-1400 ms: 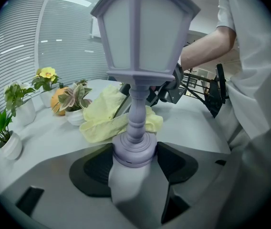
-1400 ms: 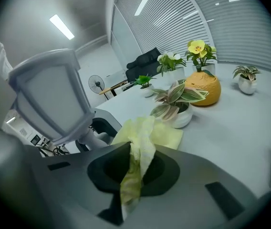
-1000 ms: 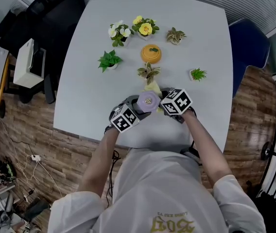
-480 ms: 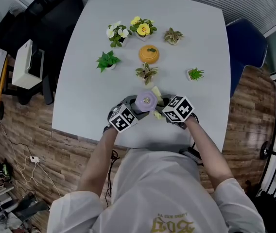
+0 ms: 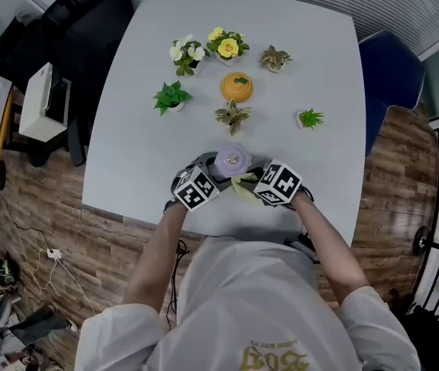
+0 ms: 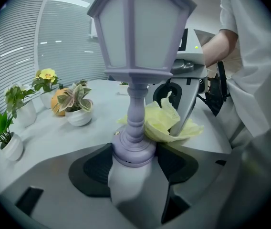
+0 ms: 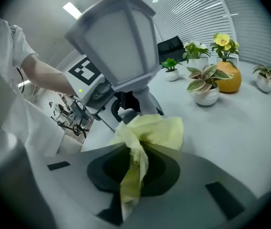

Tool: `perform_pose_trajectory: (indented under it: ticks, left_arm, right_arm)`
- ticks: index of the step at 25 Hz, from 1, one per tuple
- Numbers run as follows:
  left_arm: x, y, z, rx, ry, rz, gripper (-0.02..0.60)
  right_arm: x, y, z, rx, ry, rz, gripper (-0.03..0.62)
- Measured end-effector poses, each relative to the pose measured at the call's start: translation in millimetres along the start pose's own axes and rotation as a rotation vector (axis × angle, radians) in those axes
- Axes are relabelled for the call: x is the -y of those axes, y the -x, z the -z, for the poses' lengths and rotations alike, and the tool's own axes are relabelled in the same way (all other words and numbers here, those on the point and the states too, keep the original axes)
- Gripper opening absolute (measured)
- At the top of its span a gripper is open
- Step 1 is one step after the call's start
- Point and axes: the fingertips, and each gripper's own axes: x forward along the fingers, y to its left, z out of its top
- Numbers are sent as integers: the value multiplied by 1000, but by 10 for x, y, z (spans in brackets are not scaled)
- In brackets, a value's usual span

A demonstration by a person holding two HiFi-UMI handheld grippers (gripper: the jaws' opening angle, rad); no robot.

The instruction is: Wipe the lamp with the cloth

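A small lilac lantern-shaped lamp [image 6: 135,56] stands near the table's front edge; in the head view its top [image 5: 233,160] shows between both grippers. My left gripper [image 6: 134,159] is shut on the lamp's round base. A crumpled yellow cloth [image 7: 147,132] is pinched in my right gripper [image 7: 134,168], which is shut on it. In the left gripper view the cloth [image 6: 166,123] lies against the lamp's stem on its right side. In the head view the right gripper [image 5: 260,184] sits just right of the lamp, the left gripper [image 5: 212,178] just left.
Several small potted plants [image 5: 173,96] and an orange pot [image 5: 236,86] stand across the middle and far part of the white table [image 5: 150,168]. A black chair [image 5: 57,29] is at the far left, a blue chair [image 5: 393,72] at the right.
My right gripper with the cloth has moved toward me and left, closing in on the lamp's near right side. The left gripper and lamp have stayed still.
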Motion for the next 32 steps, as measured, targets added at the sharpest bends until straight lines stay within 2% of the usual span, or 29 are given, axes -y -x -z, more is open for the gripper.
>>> perform_pose_trajectory:
  ticks: [7, 14, 18, 21, 25, 29, 32]
  left_arm:
    - [2, 7, -3, 2, 0, 0, 296]
    - [0, -8, -6, 3, 1, -1, 296]
    - [1, 1, -1, 3, 1, 0, 296]
    - [4, -5, 5, 2, 0, -2, 296]
    - [-4, -4, 8, 5, -5, -5, 296]
    - [18, 1, 15, 4, -2, 0, 296]
    - [0, -16, -5, 3, 2, 5, 296]
  right_arm:
    - [87, 28, 122, -85, 44, 17, 46]
    - [141, 42, 142, -97, 36, 14, 46]
    - [207, 76, 143, -120, 43, 42, 46]
    - [273, 111, 145, -122, 58, 98, 46]
    - [471, 169, 87, -110, 63, 238, 46]
    - [537, 171, 62, -84, 18, 287, 46]
    - [605, 282, 41, -5, -52, 347, 48]
